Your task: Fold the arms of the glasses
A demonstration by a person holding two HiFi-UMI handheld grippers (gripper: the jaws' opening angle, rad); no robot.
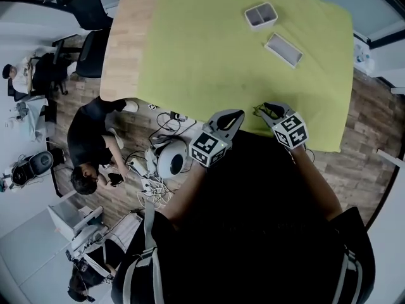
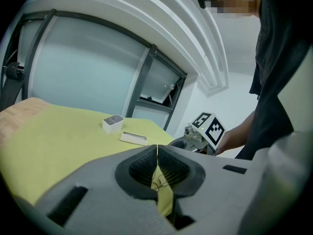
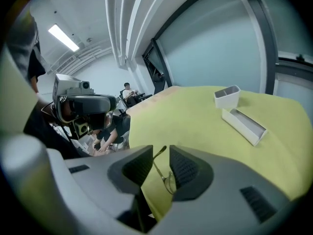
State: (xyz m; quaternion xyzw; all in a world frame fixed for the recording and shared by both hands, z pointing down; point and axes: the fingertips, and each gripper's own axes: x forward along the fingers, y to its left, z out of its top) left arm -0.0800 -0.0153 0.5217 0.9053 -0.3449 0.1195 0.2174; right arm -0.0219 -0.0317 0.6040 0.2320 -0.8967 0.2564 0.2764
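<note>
The right gripper (image 3: 160, 153) had its jaws narrowly apart around one arm of the glasses (image 3: 169, 179) at the yellow cloth's (image 3: 195, 116) near edge, while the left gripper (image 2: 157, 151) was fully closed.

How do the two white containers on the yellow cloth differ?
The small box is squarish, deeper and split into two compartments; the long tray is narrow, shallow and undivided. The box sits farther back on the yellow cloth than the tray. Both are white and open-topped.
</note>
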